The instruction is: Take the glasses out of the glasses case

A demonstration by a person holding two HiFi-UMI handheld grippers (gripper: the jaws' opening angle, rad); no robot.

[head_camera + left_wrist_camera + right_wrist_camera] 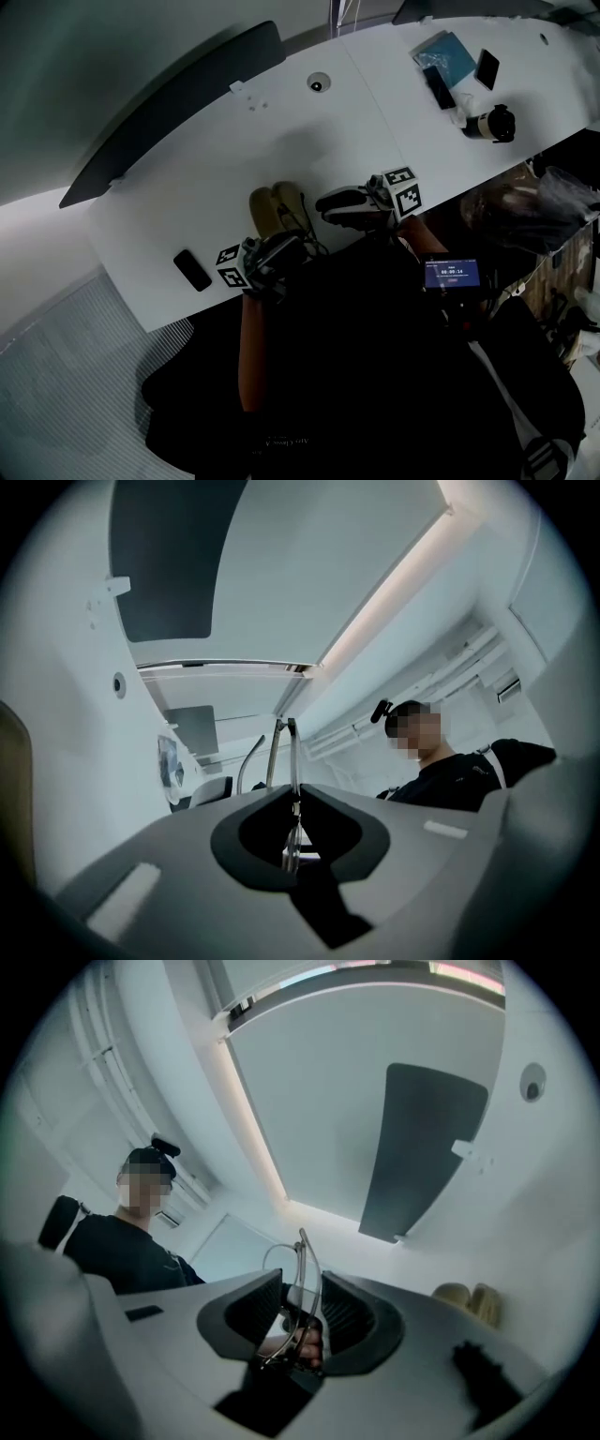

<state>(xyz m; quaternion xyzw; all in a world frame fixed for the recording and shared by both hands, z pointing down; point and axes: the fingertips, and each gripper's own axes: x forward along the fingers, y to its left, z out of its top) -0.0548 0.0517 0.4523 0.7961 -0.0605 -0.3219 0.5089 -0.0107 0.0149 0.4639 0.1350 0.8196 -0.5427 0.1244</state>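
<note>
The left gripper (293, 803) is clamped on the thin metal frame of the glasses (286, 747), which are held clear of the open tan glasses case (277, 208) — it lies on the table (169, 197) just beyond both tools. The right gripper (302, 1290) has its jaws apart, the frame standing edge-on between them with neither pad pressing it — so the left hand alone seems to carry the glasses

glasses case (274, 208): near end hidden under left hand-held gripper (296, 247)
glasses (302, 1269): lower part hidden inside right hand-held gripper (302, 1309)
small screen (452, 274): print too small to read
</note>
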